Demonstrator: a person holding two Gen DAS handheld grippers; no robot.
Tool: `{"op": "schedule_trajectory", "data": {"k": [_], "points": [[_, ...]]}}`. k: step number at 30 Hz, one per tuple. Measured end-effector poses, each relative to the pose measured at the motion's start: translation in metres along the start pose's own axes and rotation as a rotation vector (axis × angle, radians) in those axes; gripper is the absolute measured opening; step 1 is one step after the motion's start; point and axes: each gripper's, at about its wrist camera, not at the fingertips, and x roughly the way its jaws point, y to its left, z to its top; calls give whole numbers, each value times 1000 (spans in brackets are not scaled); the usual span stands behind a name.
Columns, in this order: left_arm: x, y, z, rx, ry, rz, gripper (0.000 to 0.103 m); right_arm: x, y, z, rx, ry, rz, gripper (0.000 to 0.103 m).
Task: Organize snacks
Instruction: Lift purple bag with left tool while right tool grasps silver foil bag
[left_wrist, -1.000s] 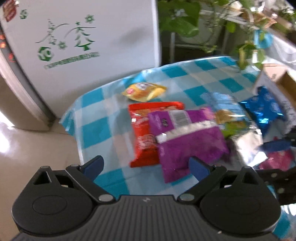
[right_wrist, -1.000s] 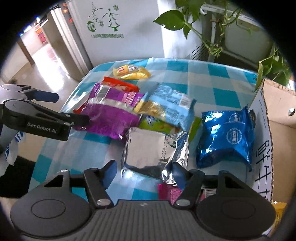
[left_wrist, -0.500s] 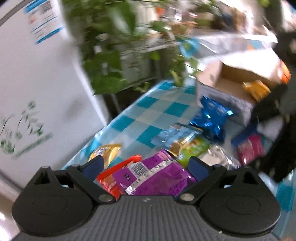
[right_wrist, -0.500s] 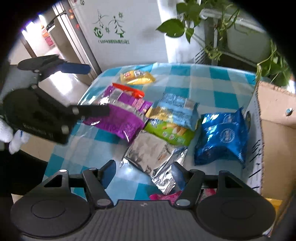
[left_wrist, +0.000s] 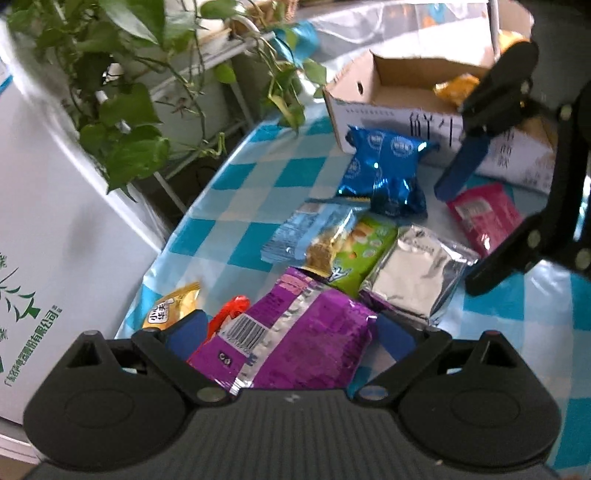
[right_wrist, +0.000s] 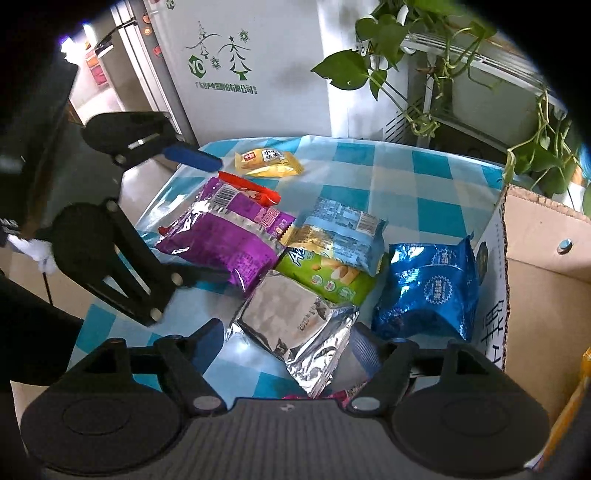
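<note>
The purple bag (left_wrist: 295, 343) lies on the checked surface (left_wrist: 236, 206) between the spread fingers of the left gripper (left_wrist: 291, 338), while the right gripper (right_wrist: 288, 343) opens around the silver pack (right_wrist: 291, 321), box (right_wrist: 539, 288) at right.

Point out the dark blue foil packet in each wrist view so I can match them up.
Left wrist: blue packet upper centre-right, just in front of the cardboard box.
Right wrist: blue packet centre-right, against the box wall.
Shared landmark: silver packet.
</note>
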Motion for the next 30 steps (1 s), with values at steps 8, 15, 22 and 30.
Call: {"op": "schedule_trajectory", "data": {"k": [8,15,22,30], "points": [[-4,-23,-9,56,39,-22,80,-1,-6,3,7,-3,-4,81],[-19,-29,-18,-167,91,-90,72,8,-8,3,-6,11,-16,81],[-30,-41,-40,-392,165,-53,71,21,-10,6,25,16,-26,81],[-55,-51,-55,-460,101,21,74,28,-10,3,70,56,34,81]]}}
